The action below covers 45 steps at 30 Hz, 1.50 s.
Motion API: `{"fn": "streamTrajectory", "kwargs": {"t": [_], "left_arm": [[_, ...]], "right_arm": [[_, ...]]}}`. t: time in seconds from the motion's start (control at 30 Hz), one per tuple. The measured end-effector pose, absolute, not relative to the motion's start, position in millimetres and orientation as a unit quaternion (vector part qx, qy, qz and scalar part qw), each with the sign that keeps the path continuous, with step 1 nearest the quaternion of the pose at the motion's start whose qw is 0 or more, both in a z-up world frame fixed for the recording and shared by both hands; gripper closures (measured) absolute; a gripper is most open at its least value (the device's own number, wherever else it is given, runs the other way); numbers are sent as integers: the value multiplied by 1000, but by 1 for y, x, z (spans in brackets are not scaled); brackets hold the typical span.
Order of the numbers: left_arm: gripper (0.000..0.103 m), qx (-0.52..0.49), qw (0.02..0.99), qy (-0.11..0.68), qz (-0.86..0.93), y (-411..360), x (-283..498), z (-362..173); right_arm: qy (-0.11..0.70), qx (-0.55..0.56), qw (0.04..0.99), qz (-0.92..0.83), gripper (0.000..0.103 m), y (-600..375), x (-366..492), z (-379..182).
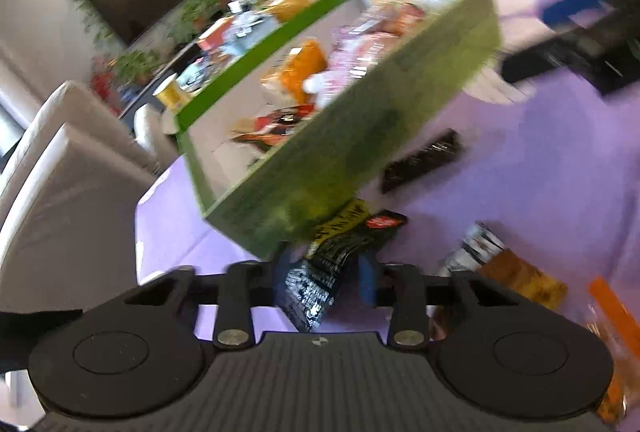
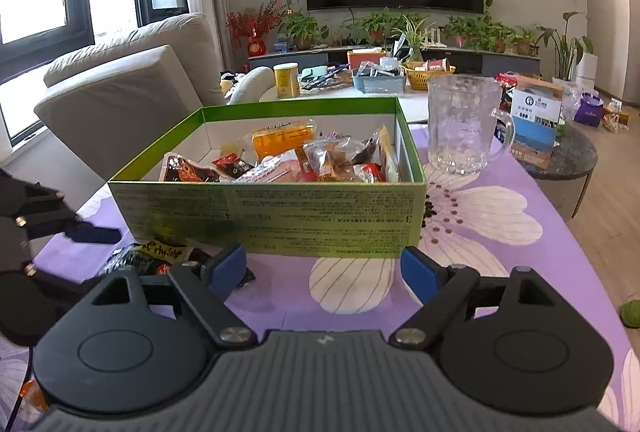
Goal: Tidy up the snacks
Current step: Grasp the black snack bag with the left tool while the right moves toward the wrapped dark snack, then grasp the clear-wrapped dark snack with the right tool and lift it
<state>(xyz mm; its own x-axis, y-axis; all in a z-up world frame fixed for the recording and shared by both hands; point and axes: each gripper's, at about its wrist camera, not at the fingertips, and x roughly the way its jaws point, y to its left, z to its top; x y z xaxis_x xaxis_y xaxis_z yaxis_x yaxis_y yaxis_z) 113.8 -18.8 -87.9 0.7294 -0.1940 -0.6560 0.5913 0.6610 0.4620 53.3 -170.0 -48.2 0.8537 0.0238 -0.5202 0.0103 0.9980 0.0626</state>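
A green cardboard box (image 2: 280,220) with several wrapped snacks inside stands on the purple flowered tablecloth (image 2: 480,216). In the left wrist view the box (image 1: 360,120) is blurred and tilted. A black snack packet (image 1: 340,244) with yellow lettering lies at its near corner, and my left gripper (image 1: 323,284) is shut on it. The right wrist view shows that gripper (image 2: 96,234) at the far left, over the same packet (image 2: 136,260). My right gripper (image 2: 324,268) stands open just in front of the box's long wall, nothing between its blue pads (image 2: 228,268).
A glass mug (image 2: 460,124) stands right of the box, a printed carton (image 2: 536,124) behind it. Loose packets lie on the cloth: a dark bar (image 1: 424,160), a brown one (image 1: 520,280), an orange one (image 1: 612,308). A beige sofa (image 2: 120,92) is at left.
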Motion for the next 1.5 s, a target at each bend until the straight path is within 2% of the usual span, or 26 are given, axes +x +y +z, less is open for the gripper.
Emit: {"fn": "streamTrajectory", "kwargs": {"t": [0.23, 0.53, 0.7, 0.9, 1.2, 1.5], "left_arm": [[96, 232, 893, 319, -216, 13, 128, -66], [97, 73, 919, 332, -200, 58, 128, -47], [97, 57, 927, 317, -192, 67, 121, -38], [97, 42, 925, 321, -197, 76, 120, -42], [96, 32, 921, 326, -211, 82, 124, -45], [96, 28, 921, 323, -217, 82, 122, -44]], "right_arm": [[290, 39, 955, 46, 39, -151, 52, -58], [307, 58, 949, 41, 39, -124, 67, -65], [350, 69, 934, 28, 39, -113, 83, -74], [351, 66, 934, 16, 39, -98, 95, -75], [355, -2, 934, -20, 39, -76, 110, -84], [355, 4, 935, -5, 39, -91, 101, -77]]}}
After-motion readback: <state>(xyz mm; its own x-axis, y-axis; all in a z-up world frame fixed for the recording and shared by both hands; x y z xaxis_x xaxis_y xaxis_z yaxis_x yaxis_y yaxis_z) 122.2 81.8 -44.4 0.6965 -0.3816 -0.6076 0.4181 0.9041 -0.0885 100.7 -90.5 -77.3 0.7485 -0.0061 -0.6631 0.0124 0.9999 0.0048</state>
